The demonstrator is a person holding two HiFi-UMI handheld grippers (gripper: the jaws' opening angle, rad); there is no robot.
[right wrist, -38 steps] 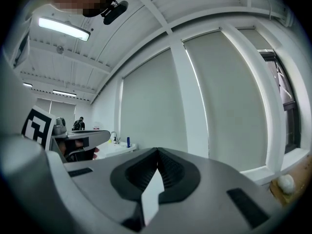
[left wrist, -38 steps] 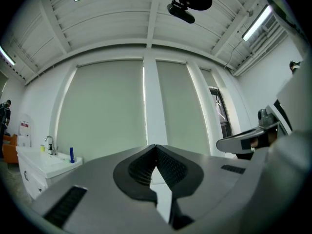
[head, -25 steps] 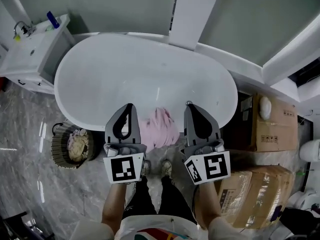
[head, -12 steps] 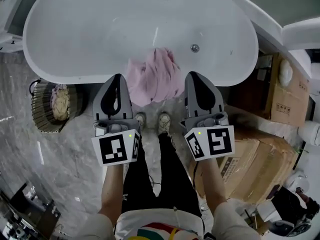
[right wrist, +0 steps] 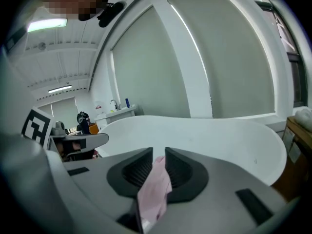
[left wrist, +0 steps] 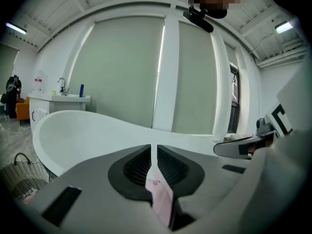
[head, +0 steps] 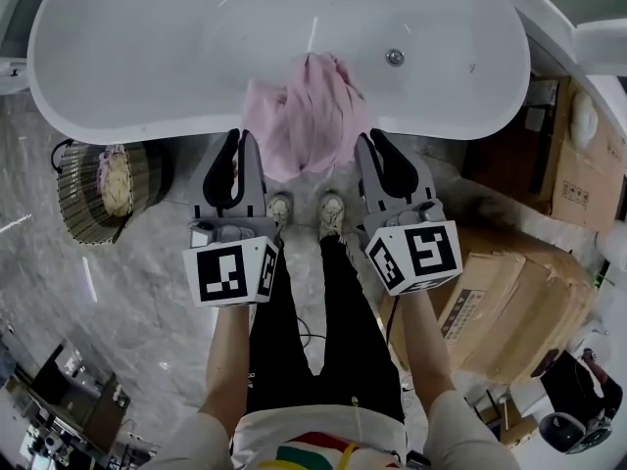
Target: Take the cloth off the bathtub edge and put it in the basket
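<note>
A pink cloth (head: 309,116) hangs over the near edge of the white bathtub (head: 147,130), part inside and part down the outer wall. My left gripper (head: 240,137) is just left of the cloth's lower edge, shut and empty. My right gripper (head: 370,137) is just right of it, its jaws opening a little, not pressing on anything. In the left gripper view the cloth (left wrist: 161,199) shows as a pink strip through the slit of the left gripper (left wrist: 156,147). In the right gripper view the cloth (right wrist: 153,189) shows through the gap of the right gripper (right wrist: 158,155). The woven basket (head: 98,179) stands on the floor at the left.
The basket holds a pale bundle. Cardboard boxes (head: 519,292) are stacked at the right by the tub's end. The person's legs and shoes (head: 304,213) stand between the grippers. A vanity with a tap (left wrist: 58,97) lies beyond the tub's far left end.
The head view has closed in on the tub. Both grippers have come forward, so their tips now flank the cloth's hanging edge. The cloth has not moved.
</note>
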